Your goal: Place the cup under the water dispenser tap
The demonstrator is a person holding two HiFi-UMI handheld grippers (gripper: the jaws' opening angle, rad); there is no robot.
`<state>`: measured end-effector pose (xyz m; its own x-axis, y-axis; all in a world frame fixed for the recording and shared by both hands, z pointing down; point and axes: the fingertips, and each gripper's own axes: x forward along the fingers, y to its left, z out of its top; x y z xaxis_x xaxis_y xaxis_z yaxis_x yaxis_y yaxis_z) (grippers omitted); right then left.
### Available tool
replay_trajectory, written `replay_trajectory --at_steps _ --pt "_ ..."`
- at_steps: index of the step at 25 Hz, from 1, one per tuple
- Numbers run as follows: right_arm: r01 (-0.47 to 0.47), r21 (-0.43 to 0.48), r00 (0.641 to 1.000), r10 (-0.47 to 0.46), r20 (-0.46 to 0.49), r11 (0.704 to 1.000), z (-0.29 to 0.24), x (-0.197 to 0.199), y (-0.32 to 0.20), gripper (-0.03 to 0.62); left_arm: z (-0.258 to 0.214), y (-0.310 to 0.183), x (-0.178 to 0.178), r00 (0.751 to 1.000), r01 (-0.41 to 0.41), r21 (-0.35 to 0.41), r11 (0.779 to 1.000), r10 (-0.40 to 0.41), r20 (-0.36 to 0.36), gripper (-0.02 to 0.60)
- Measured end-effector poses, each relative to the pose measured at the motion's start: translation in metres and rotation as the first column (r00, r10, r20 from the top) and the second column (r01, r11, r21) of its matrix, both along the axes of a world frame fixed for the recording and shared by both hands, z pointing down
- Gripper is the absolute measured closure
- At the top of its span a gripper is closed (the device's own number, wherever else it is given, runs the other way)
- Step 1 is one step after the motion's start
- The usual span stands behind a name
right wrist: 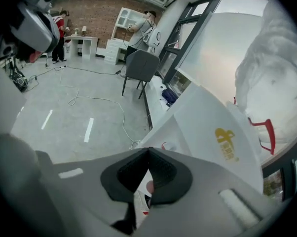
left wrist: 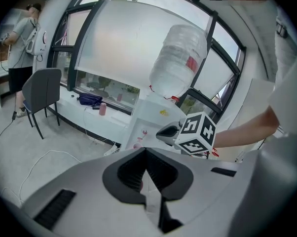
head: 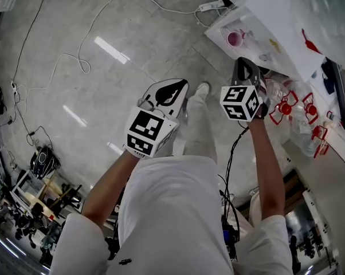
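Observation:
A small pink cup (head: 234,38) stands in the front recess of the white water dispenser (head: 258,36), seen from above; whether it sits right under a tap I cannot tell. My right gripper (head: 245,66) hovers just in front of the dispenser, apart from the cup, its jaws shut with nothing between them. In the right gripper view the jaw tips (right wrist: 148,152) meet, and a bit of pink cup (right wrist: 149,187) shows through the gap below them. My left gripper (head: 173,89) is over the floor to the left, shut and empty (left wrist: 146,150). The dispenser (left wrist: 151,117) carries a large clear bottle (left wrist: 180,58).
Cables and a power strip (head: 211,6) lie on the grey floor. A grey chair (left wrist: 42,90) and a window ledge with another pink cup (left wrist: 102,108) stand left of the dispenser. People stand in the background. Clutter (head: 43,162) sits at the head view's lower left.

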<state>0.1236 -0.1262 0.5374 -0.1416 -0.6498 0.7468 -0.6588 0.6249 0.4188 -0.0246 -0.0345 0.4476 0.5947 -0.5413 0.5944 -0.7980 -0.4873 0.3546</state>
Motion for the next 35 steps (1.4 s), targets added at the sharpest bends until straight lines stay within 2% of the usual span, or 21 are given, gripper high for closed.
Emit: replay_trajectory --at_steps 11,15,19,26,35 --pt "-0.104 0.042 0.984 0.096 0.148 0.994 -0.086 0.005 0.029 0.583 -0.048 0.011 -0.006 0.998 0.048 0.040 0.998 -0.046 -0.050 0.581" --pt "-0.117 0.059 0.974 0.103 0.203 0.991 -0.119 0.000 0.038 0.583 -0.065 0.016 -0.011 0.995 0.068 0.043 0.997 -0.064 -0.082 0.581" --pt "-0.110 0.098 0.972 0.087 0.219 0.989 -0.148 -0.009 0.048 0.583 -0.084 0.018 -0.018 0.989 0.095 0.060 0.994 -0.087 -0.116 0.581" --pt "-0.132 0.139 0.956 0.089 0.280 0.982 -0.198 -0.019 0.062 0.583 -0.125 0.014 -0.032 0.981 0.137 0.117 0.984 -0.118 -0.154 0.581" --pt "-0.182 0.229 0.926 0.089 0.367 0.956 -0.272 -0.011 0.081 0.583 -0.172 0.017 -0.047 0.978 0.167 0.224 0.960 -0.132 -0.162 0.581"
